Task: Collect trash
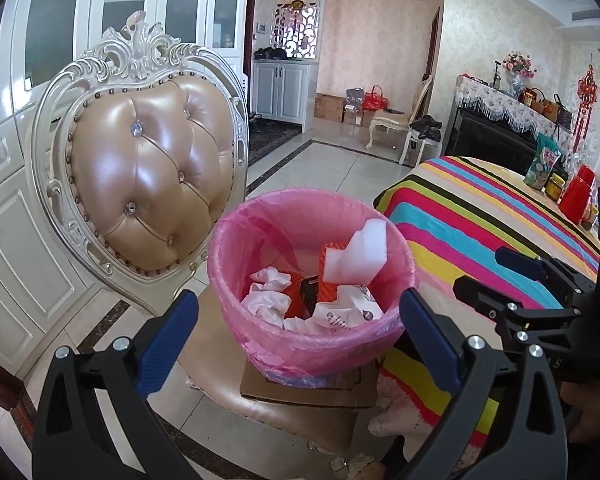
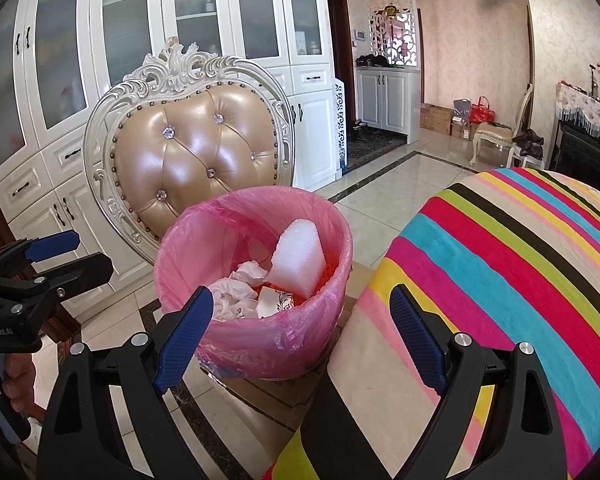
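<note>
Between the spread, empty jaws of both the left gripper (image 1: 298, 322) and right gripper (image 2: 302, 320) sits the pink-lined bin (image 1: 300, 344), whose light, crushable foam block (image 1: 358, 258) is best pinched by its edges.

A chair seat (image 1: 260, 412) carries cardboard (image 1: 300, 394) beneath the pink-lined bin (image 1: 312, 344).
</note>
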A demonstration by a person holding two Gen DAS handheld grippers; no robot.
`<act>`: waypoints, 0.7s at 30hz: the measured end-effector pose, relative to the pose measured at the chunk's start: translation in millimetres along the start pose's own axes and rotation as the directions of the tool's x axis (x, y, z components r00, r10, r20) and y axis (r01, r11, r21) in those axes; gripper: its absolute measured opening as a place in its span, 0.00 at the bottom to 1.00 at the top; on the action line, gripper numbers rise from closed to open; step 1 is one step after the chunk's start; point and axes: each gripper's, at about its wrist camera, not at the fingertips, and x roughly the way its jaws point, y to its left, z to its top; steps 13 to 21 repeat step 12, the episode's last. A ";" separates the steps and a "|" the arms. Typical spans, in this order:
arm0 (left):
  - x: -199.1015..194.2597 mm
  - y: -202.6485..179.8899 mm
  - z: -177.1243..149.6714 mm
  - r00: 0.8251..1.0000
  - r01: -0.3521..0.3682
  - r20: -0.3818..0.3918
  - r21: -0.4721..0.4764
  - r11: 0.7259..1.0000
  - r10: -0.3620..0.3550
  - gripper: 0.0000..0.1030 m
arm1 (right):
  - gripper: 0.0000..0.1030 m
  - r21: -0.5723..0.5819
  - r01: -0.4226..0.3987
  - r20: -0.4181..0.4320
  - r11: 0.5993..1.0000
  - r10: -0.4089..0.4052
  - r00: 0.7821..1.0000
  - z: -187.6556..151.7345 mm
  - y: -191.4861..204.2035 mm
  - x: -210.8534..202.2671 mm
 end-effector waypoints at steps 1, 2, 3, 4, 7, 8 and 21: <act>1.4 0.1 0.5 1.000 -0.002 -0.003 -0.002 1.000 0.002 0.95 | 0.82 0.000 0.001 -0.001 1.000 -0.001 1.000 -0.6 -0.2 0.0; 2.2 0.4 1.0 1.000 0.000 -0.005 -0.002 1.000 0.000 0.95 | 0.82 0.000 0.002 -0.001 1.000 -0.002 1.000 -0.2 -1.0 0.4; 3.6 -0.1 1.1 1.000 -0.002 -0.010 -0.001 1.000 0.002 0.95 | 0.82 0.000 0.003 -0.002 1.000 -0.003 1.000 -0.7 -1.5 0.3; 4.5 -0.8 1.0 1.000 -0.005 -0.012 0.001 1.000 0.005 0.95 | 0.82 0.001 0.003 -0.002 1.000 -0.003 1.000 -0.3 -2.4 0.4; 7.8 0.1 1.3 1.000 -0.020 -0.024 -0.004 1.000 0.019 0.95 | 0.82 0.005 0.005 -0.004 1.000 -0.005 1.000 -0.1 -5.3 0.2; 8.6 0.3 1.2 0.999 -0.021 -0.029 -0.005 1.000 0.021 0.95 | 0.82 0.006 0.006 -0.005 1.000 -0.006 1.000 -0.3 -6.1 0.1; 8.3 2.8 1.2 0.999 -0.033 -0.027 -0.018 0.999 0.033 0.95 | 0.82 0.018 0.014 -0.010 1.000 -0.014 1.000 -0.1 -8.7 -0.8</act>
